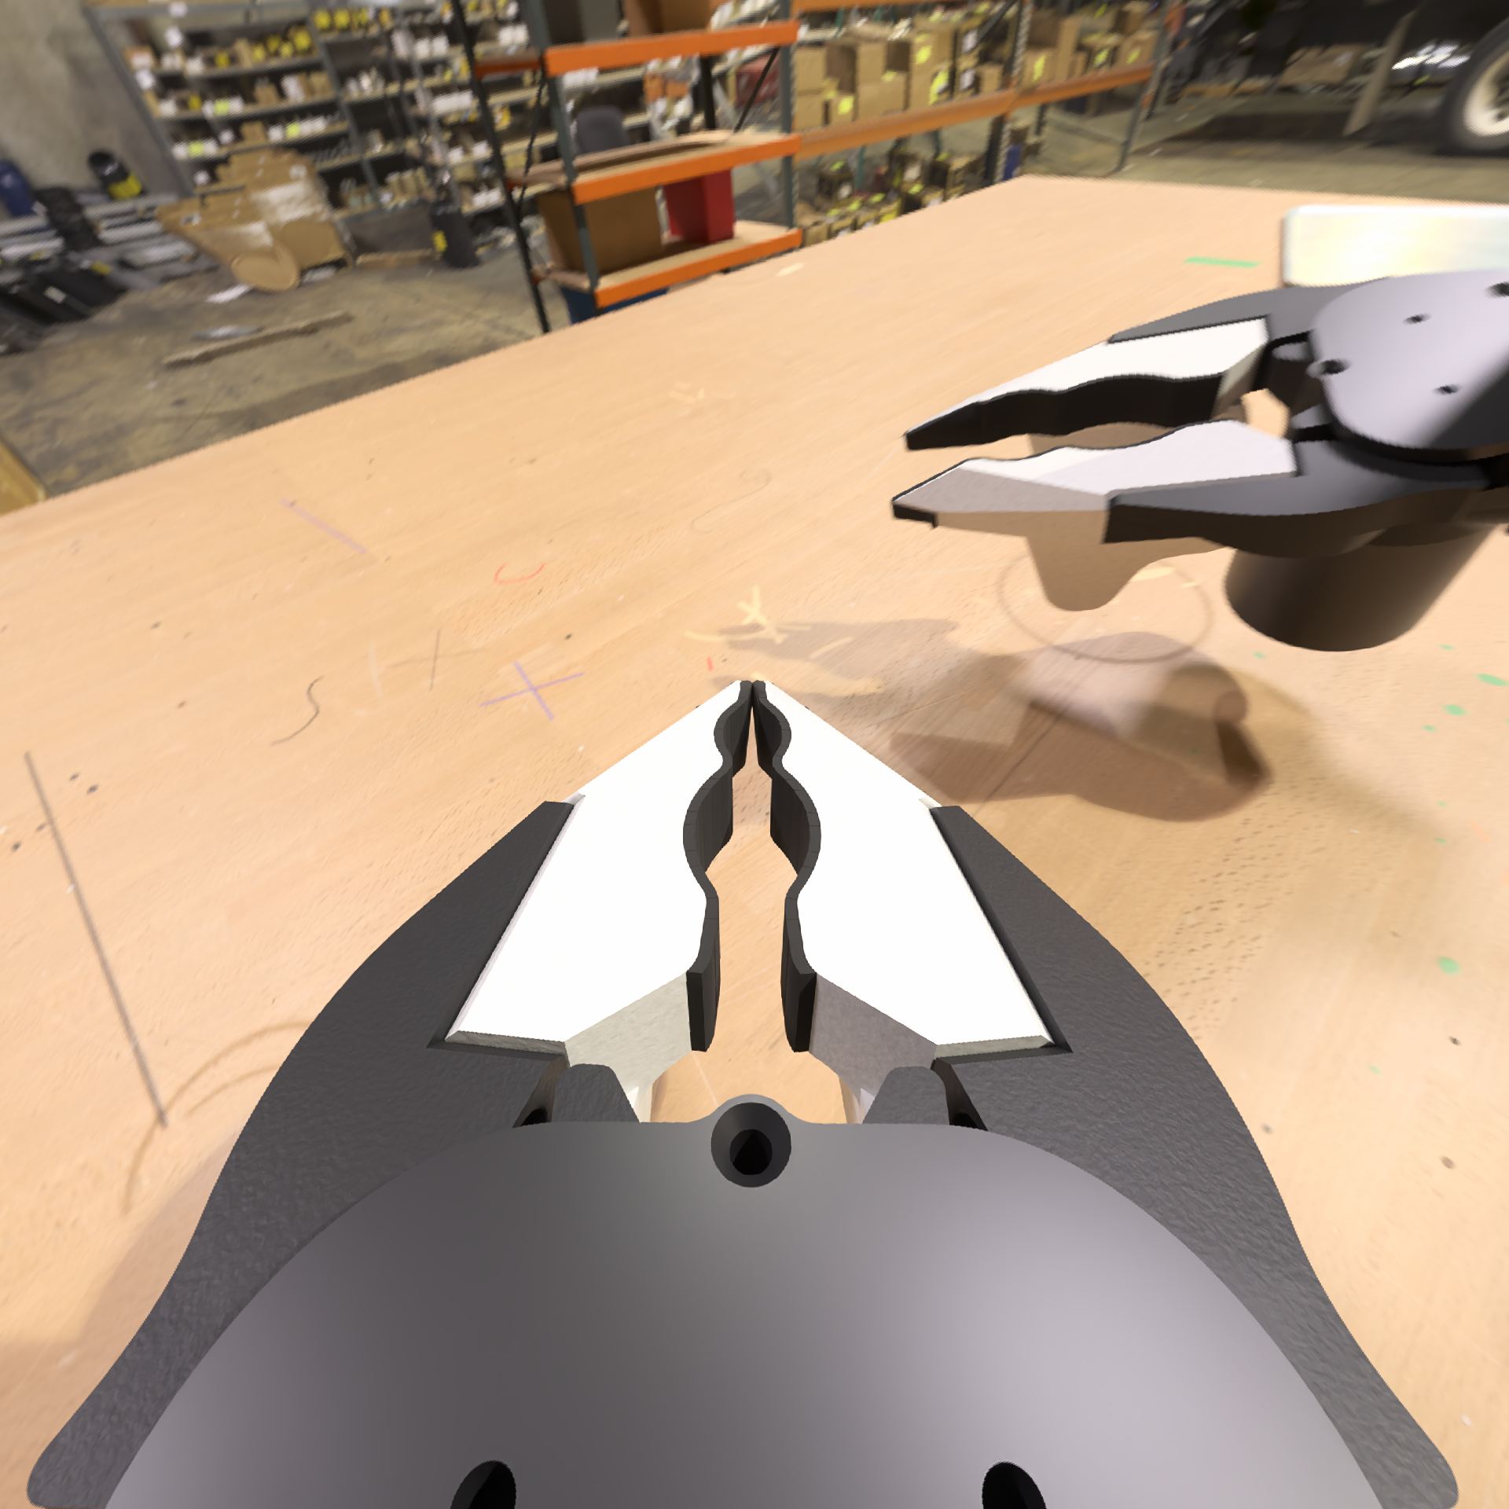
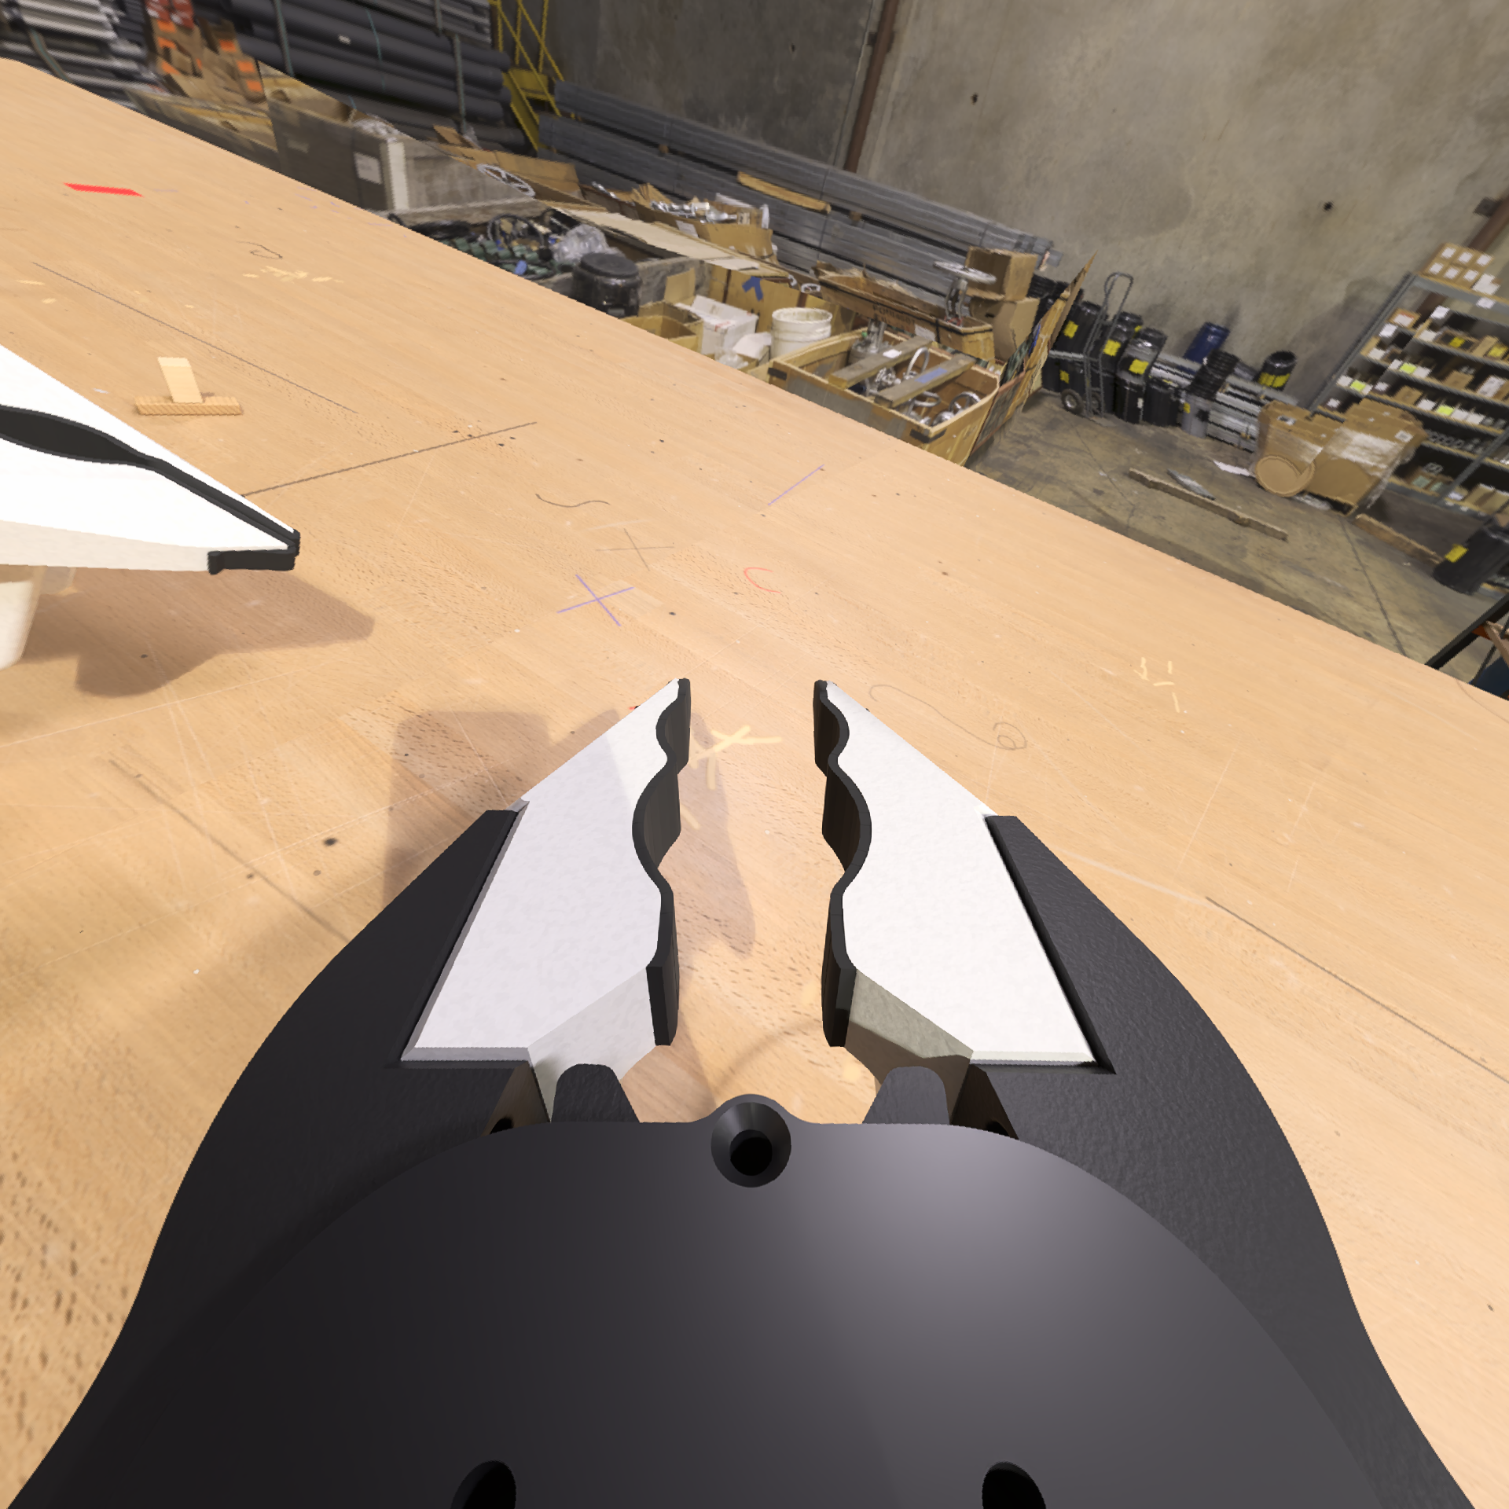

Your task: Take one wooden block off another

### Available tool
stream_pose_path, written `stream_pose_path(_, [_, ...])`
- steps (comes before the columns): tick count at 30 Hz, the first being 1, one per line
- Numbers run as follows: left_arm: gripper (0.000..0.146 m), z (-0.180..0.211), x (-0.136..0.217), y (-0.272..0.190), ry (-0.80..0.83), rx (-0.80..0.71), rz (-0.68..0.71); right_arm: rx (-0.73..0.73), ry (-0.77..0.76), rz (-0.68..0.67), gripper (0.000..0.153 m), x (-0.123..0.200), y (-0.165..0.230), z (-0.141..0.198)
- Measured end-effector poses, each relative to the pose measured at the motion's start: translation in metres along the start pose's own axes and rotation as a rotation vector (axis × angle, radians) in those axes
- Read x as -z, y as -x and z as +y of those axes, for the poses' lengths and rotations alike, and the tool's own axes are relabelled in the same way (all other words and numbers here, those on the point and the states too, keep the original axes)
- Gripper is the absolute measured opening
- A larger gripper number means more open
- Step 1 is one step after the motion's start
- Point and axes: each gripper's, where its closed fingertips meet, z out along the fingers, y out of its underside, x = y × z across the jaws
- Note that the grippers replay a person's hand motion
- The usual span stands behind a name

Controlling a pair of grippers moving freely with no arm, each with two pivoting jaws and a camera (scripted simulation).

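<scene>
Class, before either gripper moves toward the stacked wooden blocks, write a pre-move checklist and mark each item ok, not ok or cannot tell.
1. Right gripper open and empty: ok.
2. Left gripper open: not ok, shut on nothing.
3. Upper block on lower block: ok.
4. Stack between a gripper's fingers: not ok, far off on the table.
5. Stack seen in the left wrist view: not ok.
6. Upper block lying square: cannot tell.

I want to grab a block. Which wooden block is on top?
The paler upper block, lying crosswise atop the darker, longer lower block, which rests flat on the table.
</scene>
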Motion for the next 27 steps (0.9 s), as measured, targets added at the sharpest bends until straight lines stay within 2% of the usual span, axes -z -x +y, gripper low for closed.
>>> stream_pose_path(3, [0.000, -0.018, 0.008, -0.013, -0.077, -0.010, 0.072, 0.001, -0.014, -0.010, 0.030, 0.001, 0.002, -0.003])
stream_pose_path(6, [0.000, -0.061, 0.036, -0.028, -0.207, 0.012, 0.202, 0.008, -0.035, -0.010, 0.030, 0.003, 0.002, -0.007])
stream_pose_path(9, [0.000, -0.096, 0.069, -0.004, -0.280, -0.044, 0.077, 0.013, -0.048, 0.001, 0.029, 0.004, 0.000, -0.010])
stream_pose_path(11, [0.000, -0.104, 0.091, 0.030, -0.255, -0.063, -0.054, 0.008, -0.052, -0.003, 0.029, 0.005, 0.000, -0.011])
stream_pose_path(14, [0.005, -0.093, 0.120, 0.105, -0.091, -0.076, -0.342, -0.009, -0.074, -0.019, 0.029, 0.008, 0.001, -0.016])
stream_pose_path(16, [0.012, -0.074, 0.132, 0.150, 0.083, -0.019, -0.446, -0.012, -0.097, -0.024, 0.029, 0.011, 0.002, -0.022])
stream_pose_path(19, [0.023, -0.033, 0.129, 0.199, 0.379, 0.123, -0.431, -0.009, -0.128, -0.032, 0.029, 0.015, 0.003, -0.029])
stream_pose_path(21, [0.026, 0.000, 0.120, 0.220, 0.584, 0.226, -0.374, -0.011, -0.151, -0.039, 0.029, 0.019, 0.004, -0.035])
stream_pose_path(27, [0.031, 0.071, 0.095, 0.245, 0.939, 0.388, -0.255, -0.010, -0.208, -0.074, 0.029, 0.027, 0.012, -0.047])
